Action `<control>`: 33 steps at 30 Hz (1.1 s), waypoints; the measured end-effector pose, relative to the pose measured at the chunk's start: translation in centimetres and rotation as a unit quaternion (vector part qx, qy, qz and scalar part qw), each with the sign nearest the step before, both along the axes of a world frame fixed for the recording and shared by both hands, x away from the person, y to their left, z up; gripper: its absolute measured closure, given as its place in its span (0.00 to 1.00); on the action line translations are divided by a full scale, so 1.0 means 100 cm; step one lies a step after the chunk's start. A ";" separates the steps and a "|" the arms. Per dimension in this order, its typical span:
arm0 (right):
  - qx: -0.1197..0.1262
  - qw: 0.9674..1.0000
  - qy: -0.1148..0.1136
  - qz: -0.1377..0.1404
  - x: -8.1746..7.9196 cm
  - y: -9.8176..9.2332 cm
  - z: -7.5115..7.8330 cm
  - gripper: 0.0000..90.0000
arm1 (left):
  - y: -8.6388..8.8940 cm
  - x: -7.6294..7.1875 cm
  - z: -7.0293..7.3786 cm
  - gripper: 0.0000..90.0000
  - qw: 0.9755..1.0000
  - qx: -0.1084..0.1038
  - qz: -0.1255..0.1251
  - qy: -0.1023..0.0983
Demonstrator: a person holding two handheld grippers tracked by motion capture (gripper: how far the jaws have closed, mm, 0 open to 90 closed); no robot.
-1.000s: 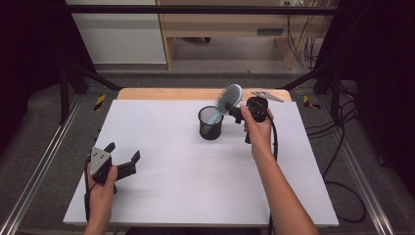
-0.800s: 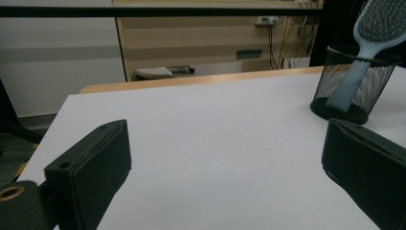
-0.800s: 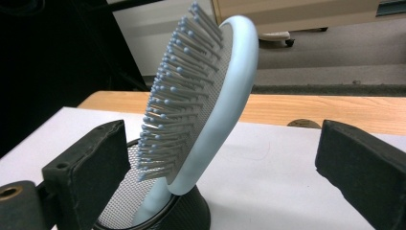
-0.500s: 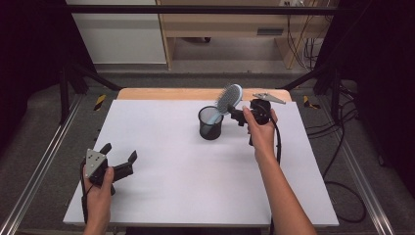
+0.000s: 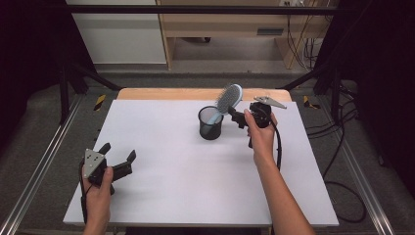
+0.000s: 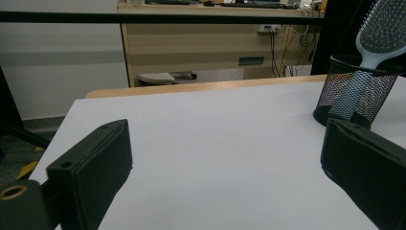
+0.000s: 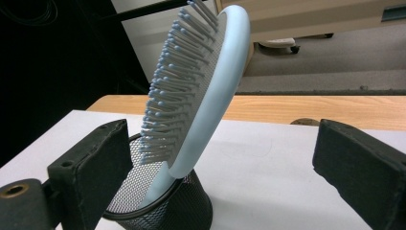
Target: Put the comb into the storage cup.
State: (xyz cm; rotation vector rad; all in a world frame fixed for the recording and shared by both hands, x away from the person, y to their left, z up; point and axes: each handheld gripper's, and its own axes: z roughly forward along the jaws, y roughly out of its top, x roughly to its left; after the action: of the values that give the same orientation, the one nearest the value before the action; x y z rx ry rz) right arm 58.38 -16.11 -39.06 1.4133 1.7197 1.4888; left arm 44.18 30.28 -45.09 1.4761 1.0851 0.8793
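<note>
Pale-blue plastic oval hairbrush point(image 7: 201, 91) leans in black mesh cup point(image 5: 211, 123); right tool point(image 5: 237, 117) apart beside it; left tool point(image 5: 117, 159) apart.

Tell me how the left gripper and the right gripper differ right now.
The right gripper is at the table's far side, its jaws either side of the hairbrush in the mesh cup; the left gripper sits at the near left corner with nothing between its jaws. Both are hand-held with jaws open.

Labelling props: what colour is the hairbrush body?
Pale blue hairbrush, bristles blue-tipped; clearest in the right gripper view.
</note>
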 end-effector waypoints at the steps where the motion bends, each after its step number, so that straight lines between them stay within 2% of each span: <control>1: -0.002 1.000 0.000 0.002 -0.001 0.000 0.000 0.07 | 0.000 0.001 0.000 0.04 1.000 -0.001 0.000 0.000; 3: -0.010 1.000 -0.002 0.004 -0.003 -0.001 0.001 0.06 | 0.000 0.001 0.000 0.03 1.000 -0.001 -0.001 0.001; 11: -0.013 1.000 -0.004 0.007 -0.005 0.001 0.004 0.07 | 0.001 -0.003 0.002 0.03 1.000 -0.002 0.000 -0.003; 16: -0.029 0.999 -0.014 0.016 -0.007 0.005 0.007 0.07 | 0.001 -0.002 0.001 0.03 1.000 -0.005 0.001 -0.001; 19: -0.036 0.999 -0.021 0.011 -0.008 0.006 0.008 0.07 | 0.001 -0.003 0.002 0.03 1.000 -0.008 -0.005 -0.010; 27: -0.056 0.998 -0.023 -0.004 -0.009 0.005 0.009 0.07 | -0.001 -0.004 0.001 0.02 1.000 -0.005 -0.009 -0.006; 33: -0.059 0.998 -0.024 0.002 -0.010 0.005 0.012 0.07 | -0.001 -0.004 0.001 0.02 1.000 -0.006 -0.008 -0.007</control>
State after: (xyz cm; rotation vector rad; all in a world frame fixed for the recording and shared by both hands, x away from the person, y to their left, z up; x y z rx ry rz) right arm 57.33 -15.64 -37.85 1.3048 1.7518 1.3886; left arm 43.75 30.14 -44.97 1.4649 1.0659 0.8698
